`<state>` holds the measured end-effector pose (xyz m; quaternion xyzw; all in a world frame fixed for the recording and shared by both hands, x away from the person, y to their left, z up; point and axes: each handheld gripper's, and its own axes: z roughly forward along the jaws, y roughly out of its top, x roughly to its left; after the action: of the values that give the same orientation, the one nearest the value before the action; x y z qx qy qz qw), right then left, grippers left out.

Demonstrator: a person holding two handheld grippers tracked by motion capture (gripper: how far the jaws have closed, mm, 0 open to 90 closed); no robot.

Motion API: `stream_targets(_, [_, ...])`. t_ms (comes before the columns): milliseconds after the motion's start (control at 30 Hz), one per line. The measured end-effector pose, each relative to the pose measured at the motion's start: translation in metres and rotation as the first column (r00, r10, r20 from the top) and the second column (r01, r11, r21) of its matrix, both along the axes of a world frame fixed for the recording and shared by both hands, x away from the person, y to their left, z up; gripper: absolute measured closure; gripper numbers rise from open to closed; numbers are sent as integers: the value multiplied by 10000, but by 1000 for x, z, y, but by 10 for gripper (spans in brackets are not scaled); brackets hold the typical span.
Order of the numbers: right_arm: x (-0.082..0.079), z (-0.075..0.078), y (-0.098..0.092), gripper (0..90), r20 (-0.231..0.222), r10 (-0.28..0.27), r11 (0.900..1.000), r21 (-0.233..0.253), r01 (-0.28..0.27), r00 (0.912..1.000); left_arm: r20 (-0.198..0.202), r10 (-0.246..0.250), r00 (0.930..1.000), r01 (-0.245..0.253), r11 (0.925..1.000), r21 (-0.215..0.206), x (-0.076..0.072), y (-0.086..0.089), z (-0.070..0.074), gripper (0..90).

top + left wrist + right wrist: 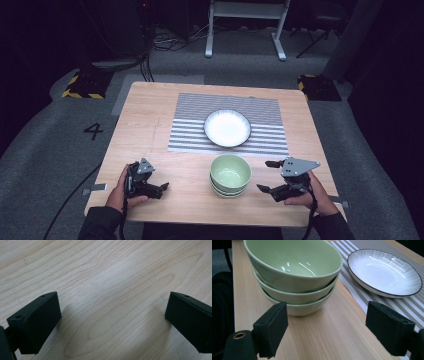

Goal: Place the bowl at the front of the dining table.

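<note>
Stack of three green bowls [230, 175] sits on table [150, 125], near front edge, centre, just off striped placemat [265, 107]. White plate [227, 128] rests on placemat, behind stack. Right gripper [266, 176]: jaws spread wide, nothing held, pointed at stack from its right, close but not touching. Left gripper [162, 186]: released, empty, low over bare wood, well left of bowls.
</note>
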<state>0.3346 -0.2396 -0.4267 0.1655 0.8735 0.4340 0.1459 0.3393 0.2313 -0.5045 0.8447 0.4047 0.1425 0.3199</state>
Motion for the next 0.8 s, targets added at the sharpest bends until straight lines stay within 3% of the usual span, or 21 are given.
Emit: stream_targets(800, [-2,9,26,172,237,738,9972,-107,-736,9970,6,-15,10000,15,10000,10,0,0,0,4])
